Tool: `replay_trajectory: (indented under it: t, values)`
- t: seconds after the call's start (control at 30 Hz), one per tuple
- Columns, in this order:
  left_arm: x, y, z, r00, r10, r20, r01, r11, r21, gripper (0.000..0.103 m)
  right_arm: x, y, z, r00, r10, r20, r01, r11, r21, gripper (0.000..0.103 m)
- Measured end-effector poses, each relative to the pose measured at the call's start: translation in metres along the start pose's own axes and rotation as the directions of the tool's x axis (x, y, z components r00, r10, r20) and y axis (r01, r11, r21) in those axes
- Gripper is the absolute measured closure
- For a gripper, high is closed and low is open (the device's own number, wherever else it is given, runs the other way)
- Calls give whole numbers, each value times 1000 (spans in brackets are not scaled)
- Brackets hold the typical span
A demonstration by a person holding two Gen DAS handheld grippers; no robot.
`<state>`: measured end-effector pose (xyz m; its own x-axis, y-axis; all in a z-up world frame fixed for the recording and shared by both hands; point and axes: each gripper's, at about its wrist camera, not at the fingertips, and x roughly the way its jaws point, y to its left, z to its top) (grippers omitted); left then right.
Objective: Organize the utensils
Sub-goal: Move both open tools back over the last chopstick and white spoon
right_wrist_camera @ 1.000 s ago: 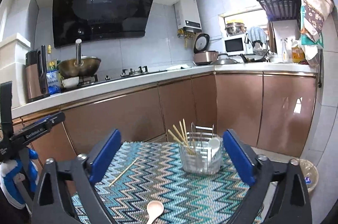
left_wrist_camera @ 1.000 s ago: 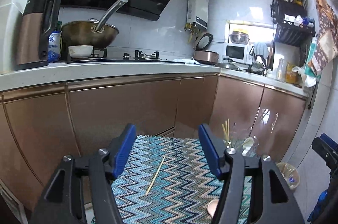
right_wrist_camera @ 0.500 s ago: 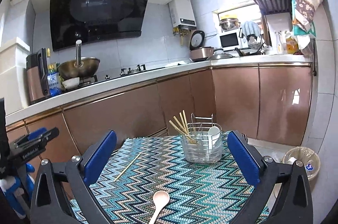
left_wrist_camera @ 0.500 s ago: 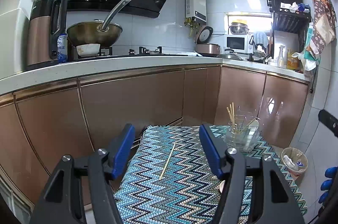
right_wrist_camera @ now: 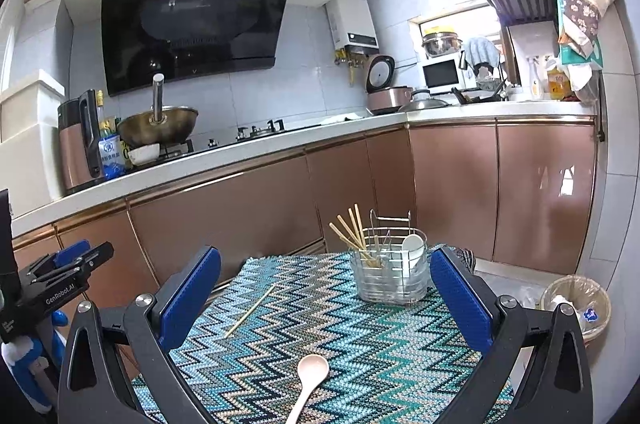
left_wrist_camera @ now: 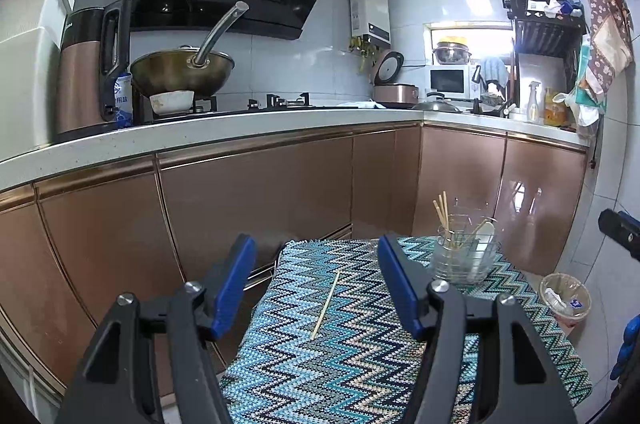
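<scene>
A single wooden chopstick (left_wrist_camera: 325, 305) lies on the zigzag-patterned cloth (left_wrist_camera: 360, 356); it also shows in the right wrist view (right_wrist_camera: 250, 310). A wire utensil holder (right_wrist_camera: 388, 276) stands at the cloth's far right with several chopsticks and a white spoon in it; it also shows in the left wrist view (left_wrist_camera: 466, 256). A pale pink spoon (right_wrist_camera: 309, 380) lies near the front of the cloth. My left gripper (left_wrist_camera: 316, 288) is open and empty above the loose chopstick. My right gripper (right_wrist_camera: 326, 298) is open and empty above the cloth, behind the pink spoon.
Copper-coloured kitchen cabinets (left_wrist_camera: 248, 199) stand right behind the small table. A counter holds a wok (left_wrist_camera: 182, 71), a kettle and appliances. A bin (right_wrist_camera: 576, 304) with a plastic liner stands on the floor to the right.
Both grippers have pulled back and risen a little, so more of the cloth and the holder show. Both stay open. The chopstick and spoon have not moved.
</scene>
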<state>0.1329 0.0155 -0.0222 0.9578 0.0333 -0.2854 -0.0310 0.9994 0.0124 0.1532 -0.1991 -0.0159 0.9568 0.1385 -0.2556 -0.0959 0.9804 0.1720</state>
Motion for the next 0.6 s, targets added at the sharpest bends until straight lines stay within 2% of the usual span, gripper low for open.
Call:
replay_trajectory:
  t: [0.6]
  values:
    - [43,-20,-16,996,1,-89,4,998,57,41,36,-29,-23,992,14,-122,-8,999,50,0]
